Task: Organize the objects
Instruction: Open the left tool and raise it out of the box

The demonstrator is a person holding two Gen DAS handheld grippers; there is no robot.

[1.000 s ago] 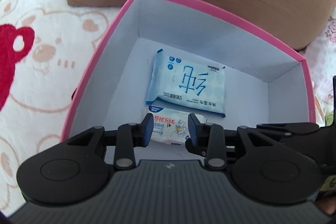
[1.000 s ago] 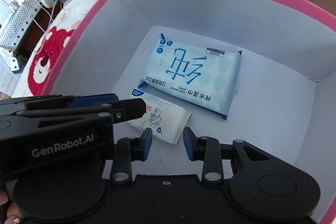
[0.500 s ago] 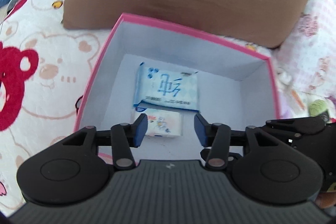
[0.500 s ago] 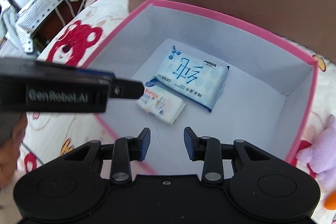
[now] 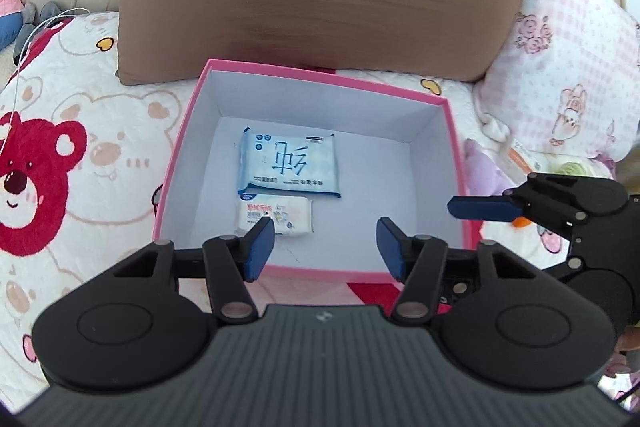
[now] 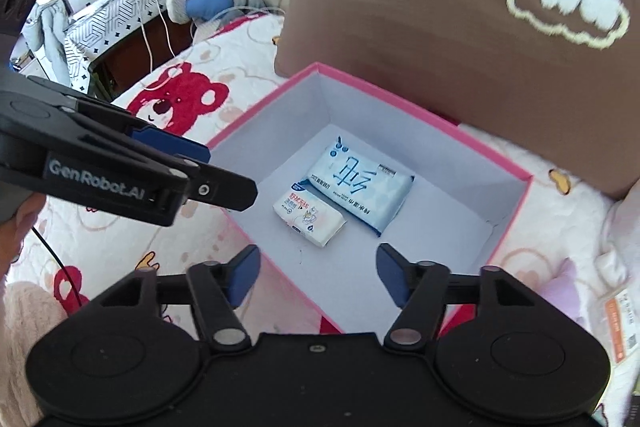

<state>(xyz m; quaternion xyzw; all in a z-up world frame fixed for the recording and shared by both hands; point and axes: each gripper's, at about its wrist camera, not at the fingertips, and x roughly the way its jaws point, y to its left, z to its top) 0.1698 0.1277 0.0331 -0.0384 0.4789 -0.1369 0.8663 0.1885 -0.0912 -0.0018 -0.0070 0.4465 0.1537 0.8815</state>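
Two wipe packs, the blue pack (image 5: 289, 167) and the small white pack (image 5: 275, 214), lie touching in the pink box (image 5: 320, 269). Both the left gripper (image 5: 325, 241) and the right gripper (image 6: 316, 275) hover above, jaws opening, nothing between them. Best to spread fully before reaching right for the loose items.

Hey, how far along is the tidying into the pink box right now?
Done: the blue wipes pack and small white pack lie in the pink box. In hand: nothing; the left gripper and right gripper are opening, empty. Left: likely the purple toy beside the box.
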